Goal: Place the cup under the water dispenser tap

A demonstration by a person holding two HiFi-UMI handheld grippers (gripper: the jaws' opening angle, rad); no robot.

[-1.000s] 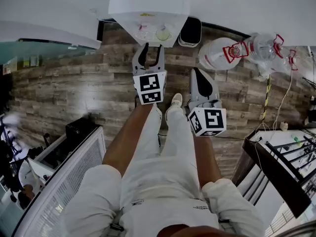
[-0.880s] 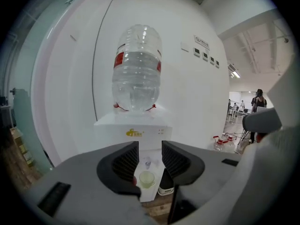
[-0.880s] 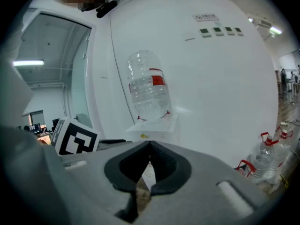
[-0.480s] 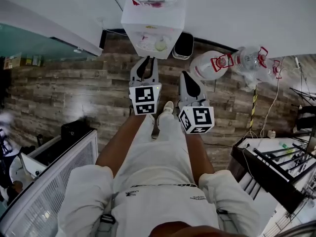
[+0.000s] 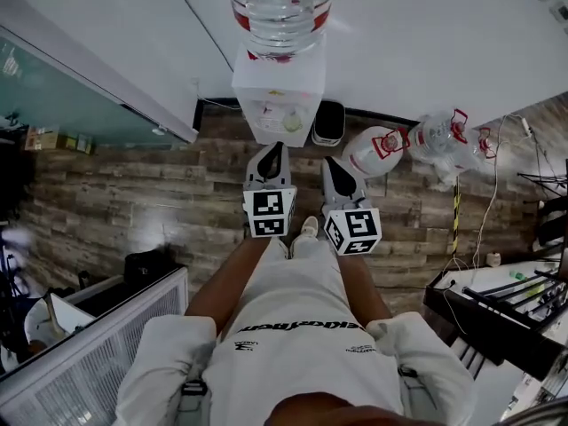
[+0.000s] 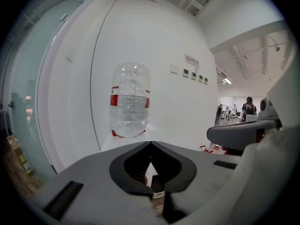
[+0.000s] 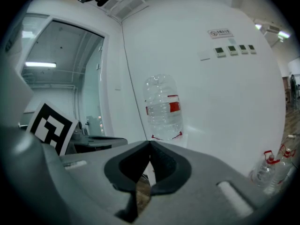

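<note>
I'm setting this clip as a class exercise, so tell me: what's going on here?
A person stands facing a white water dispenser with a bottle on top, a gripper in each hand. The left gripper and right gripper both have their jaws together with nothing between them, and both point toward the dispenser.

The floor (image 5: 133,202) is wood-look plank, grainy in pattern but with a bit of sheen where the light bounces. The wall (image 5: 426,34) behind is smooth matt white, and the partition (image 5: 53,87) looks like frosted glass. The water dispenser (image 5: 275,96) has a smooth white plastic body with a clear ribbed plastic bottle (image 5: 280,7) on top, and the spare bottles (image 5: 439,140) are the same see-through plastic. The left claw (image 5: 273,149) and right claw (image 5: 330,161) are matt grey plastic with darker, duller inner pads (image 6: 129,165), the marker cubes (image 5: 270,213) look like flat black-and-white print, and the trousers (image 5: 293,300) are soft white cloth.
</note>
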